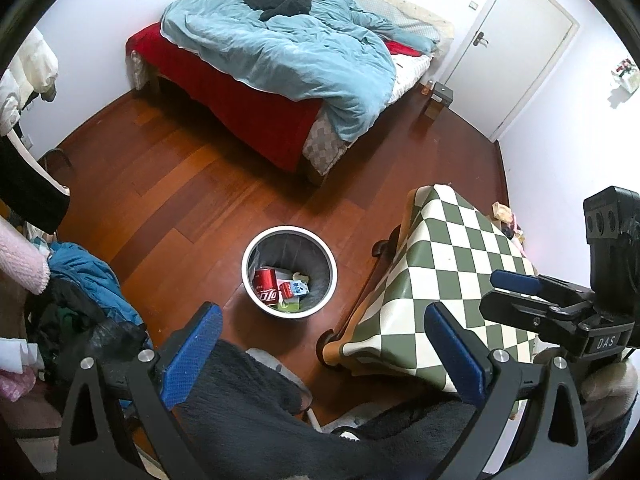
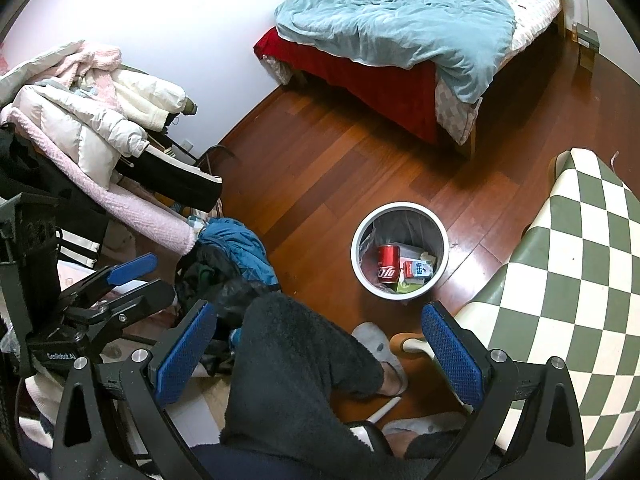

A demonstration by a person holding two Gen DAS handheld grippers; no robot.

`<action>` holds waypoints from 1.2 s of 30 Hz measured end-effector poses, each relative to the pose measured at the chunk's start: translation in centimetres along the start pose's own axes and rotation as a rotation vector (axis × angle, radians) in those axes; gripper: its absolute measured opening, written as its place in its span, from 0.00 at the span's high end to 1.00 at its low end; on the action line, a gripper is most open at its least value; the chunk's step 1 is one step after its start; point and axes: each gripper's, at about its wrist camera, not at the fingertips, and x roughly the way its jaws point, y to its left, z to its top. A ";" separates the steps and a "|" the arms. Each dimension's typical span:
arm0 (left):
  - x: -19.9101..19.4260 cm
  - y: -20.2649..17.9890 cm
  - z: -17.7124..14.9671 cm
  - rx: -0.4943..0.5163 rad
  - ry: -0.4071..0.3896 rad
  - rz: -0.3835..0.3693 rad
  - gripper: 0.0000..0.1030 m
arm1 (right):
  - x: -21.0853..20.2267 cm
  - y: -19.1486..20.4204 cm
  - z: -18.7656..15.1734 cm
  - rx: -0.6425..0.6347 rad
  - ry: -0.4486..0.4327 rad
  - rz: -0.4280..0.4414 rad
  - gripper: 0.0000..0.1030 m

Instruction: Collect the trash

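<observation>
Trash bin (image 1: 289, 270) holds a red can (image 1: 267, 285); both tools gape empty.

Red can (image 1: 267, 285), green-white checked tablecloth (image 1: 452, 256)

- Bright, even indoor light; both views are sharp, with no motion blur.
- Soft glare on the white wall (image 2: 152, 40) and the wooden floor (image 1: 208, 184).
- Strong fisheye bending, with dark corners at every edge.
</observation>
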 end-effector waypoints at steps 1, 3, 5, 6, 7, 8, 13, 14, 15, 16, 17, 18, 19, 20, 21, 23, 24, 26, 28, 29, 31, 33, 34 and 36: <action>0.1 0.0 0.0 -0.001 0.000 -0.001 0.00 | 0.0 0.0 0.0 -0.001 0.000 -0.001 0.00; 0.1 0.0 0.0 -0.001 0.003 -0.009 0.00 | 0.0 0.0 0.0 -0.002 0.000 -0.001 0.00; 0.1 0.0 -0.1 0.000 0.004 -0.014 0.00 | 0.0 0.1 -0.1 -0.004 0.001 0.000 0.00; 0.1 0.0 -0.1 -0.001 0.006 -0.016 0.00 | 0.0 0.2 -0.1 -0.005 0.000 0.001 0.00; 0.1 0.1 0.0 -0.002 0.007 -0.018 0.00 | 0.0 0.2 -0.1 -0.006 0.001 0.001 0.00; 0.1 0.1 0.0 -0.003 0.008 -0.021 0.00 | 0.0 0.3 -0.2 -0.007 0.002 0.003 0.00; 0.0 -0.3 0.1 0.002 0.006 -0.028 0.00 | 0.0 0.4 -0.3 -0.009 0.006 0.008 0.00; 0.0 -0.3 0.1 0.003 0.005 -0.030 0.00 | 0.0 0.4 -0.3 -0.010 0.007 0.008 0.00; 0.0 -0.4 0.1 0.002 0.004 -0.031 0.00 | 0.0 0.5 -0.2 -0.010 0.007 0.006 0.00; 0.0 -0.3 0.1 0.002 0.004 -0.032 0.00 | -0.1 0.5 -0.3 -0.010 0.006 0.006 0.00; 0.0 -0.3 0.1 0.002 0.002 -0.033 0.00 | 0.0 0.5 -0.2 -0.009 0.006 0.007 0.00; 0.0 -0.3 0.0 0.001 0.001 -0.035 0.00 | -0.1 0.5 -0.2 -0.011 0.006 0.007 0.00; 0.0 -0.3 0.0 -0.001 0.000 -0.036 0.00 | -0.1 0.5 -0.3 -0.012 0.004 0.005 0.00; 0.0 -0.3 0.0 -0.001 0.002 -0.036 0.00 | 0.0 0.5 -0.2 -0.011 0.004 0.005 0.00; 0.0 -0.3 0.0 -0.003 0.003 -0.038 0.00 | 0.0 0.5 -0.2 -0.011 0.005 0.006 0.00; 0.1 -0.4 0.0 -0.006 0.004 -0.038 0.00 | 0.1 0.6 -0.2 -0.013 0.004 0.005 0.00; 0.0 -0.4 -0.1 -0.007 0.004 -0.039 0.00 | 0.1 0.6 -0.2 -0.013 0.005 0.006 0.00; 0.0 -0.4 -0.1 -0.006 0.003 -0.039 0.00 | 0.1 0.6 -0.2 -0.013 0.006 0.006 0.00; 0.0 -0.4 0.0 -0.005 0.003 -0.041 0.00 | 0.1 0.6 -0.1 -0.013 0.006 0.006 0.00; 0.0 -0.4 -0.1 -0.007 0.003 -0.040 0.00 | 0.2 0.6 -0.1 -0.013 0.007 0.007 0.00; 0.0 -0.5 -0.1 -0.005 0.002 -0.040 0.00 | 0.2 0.7 -0.2 -0.016 0.008 0.007 0.00; 0.0 -0.4 -0.1 -0.007 0.001 -0.039 0.00 | 0.2 0.7 -0.1 -0.012 0.006 0.007 0.00; 0.0 -0.5 -0.1 -0.006 0.000 -0.040 0.00 | 0.2 0.7 -0.2 -0.013 0.007 0.007 0.00; 0.0 -0.6 -0.1 -0.010 -0.003 -0.039 0.00 | 0.2 0.7 -0.2 -0.014 0.007 0.006 0.00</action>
